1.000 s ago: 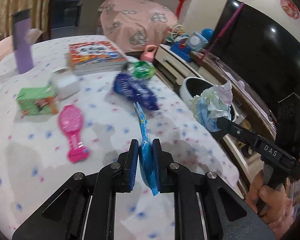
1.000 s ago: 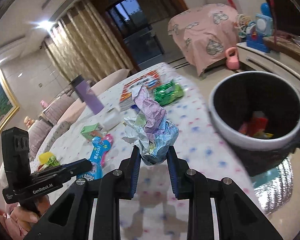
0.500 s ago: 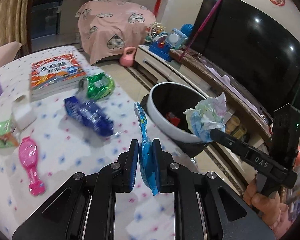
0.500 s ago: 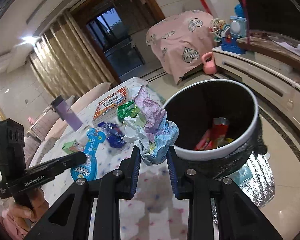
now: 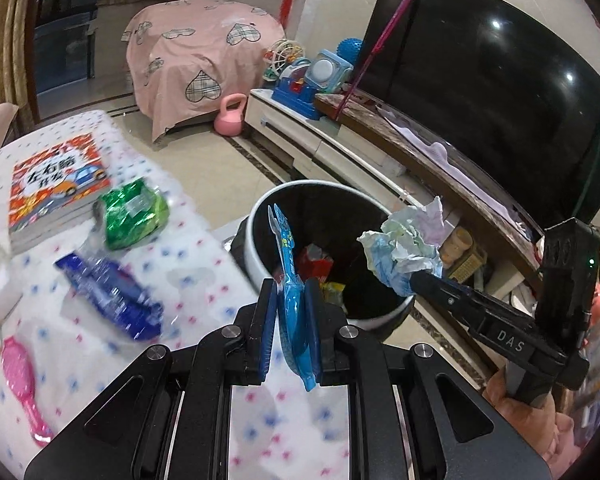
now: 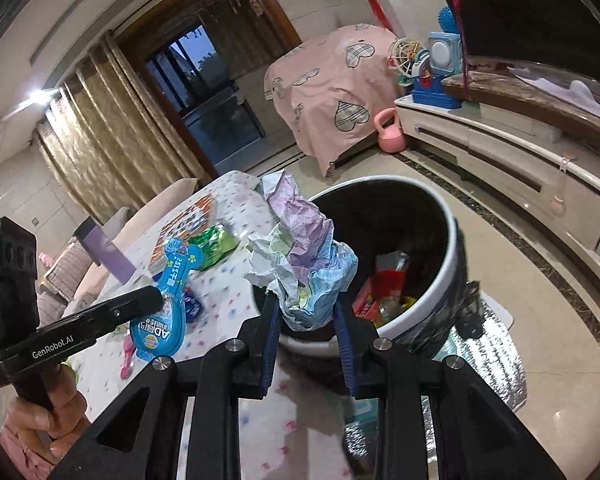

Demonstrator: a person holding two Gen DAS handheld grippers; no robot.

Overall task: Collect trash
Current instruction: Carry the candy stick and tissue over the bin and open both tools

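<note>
Left gripper [image 5: 291, 294] clenches a blue packet [image 5: 290, 280], right gripper [image 6: 307, 312] clenches crumpled paper [image 6: 304, 264], both beside the bin [image 6: 440, 292] at the table [image 5: 204, 248] edge.

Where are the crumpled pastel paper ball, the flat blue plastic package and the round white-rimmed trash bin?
crumpled pastel paper ball [image 6: 304, 276]: right wrist view, its middle.
flat blue plastic package [image 5: 296, 308]: left wrist view, part between the fingers.
round white-rimmed trash bin [image 6: 446, 276]: right wrist view, right rim.
</note>
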